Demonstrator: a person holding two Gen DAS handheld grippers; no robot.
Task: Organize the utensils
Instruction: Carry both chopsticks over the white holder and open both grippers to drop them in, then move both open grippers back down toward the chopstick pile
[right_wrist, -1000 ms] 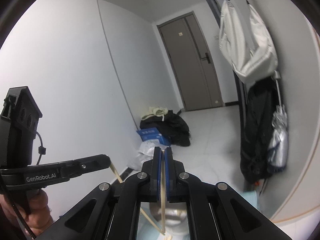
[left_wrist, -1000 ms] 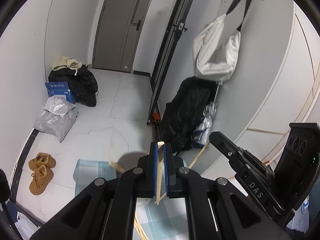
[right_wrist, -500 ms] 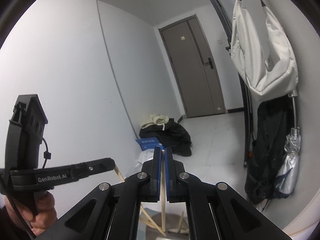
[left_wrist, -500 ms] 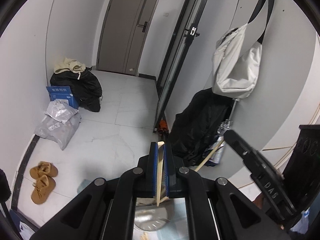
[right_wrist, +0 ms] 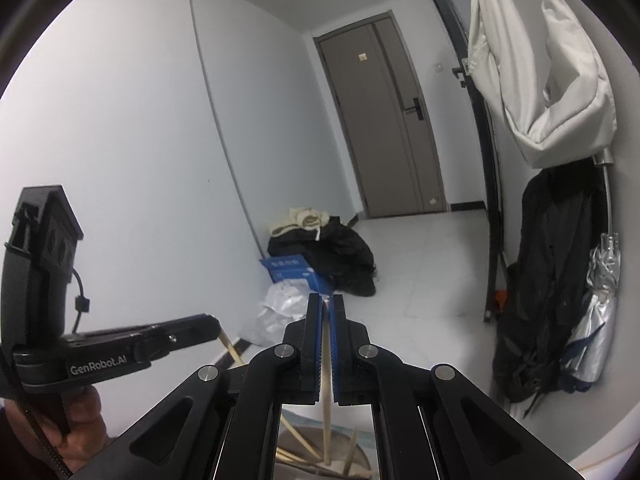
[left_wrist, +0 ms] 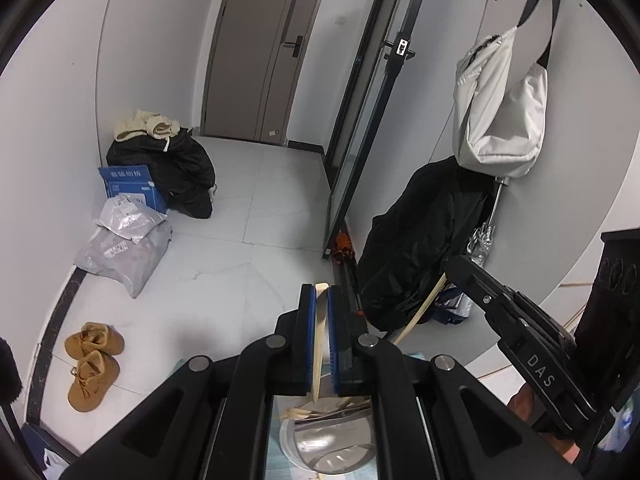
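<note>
Chopsticks (left_wrist: 319, 336) stay clamped in both our grippers (left_wrist: 320, 300) (right_wrist: 325, 308), now over the steel bowl (left_wrist: 328, 444) at 6 o'clock, ready to drop.

steel container (left_wrist: 332, 446) cut off below, chopstick (right_wrist: 327, 420) tips hidden — label (left_wrist: 126, 174) unreadable

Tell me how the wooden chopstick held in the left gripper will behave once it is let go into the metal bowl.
The chopstick looks thin, straight and stiff, probably very light. Released, it would likely tip over and lie flat in the shallow bowl, like the sticks already there. Its smooth wood may slide on the shiny metal.
</note>
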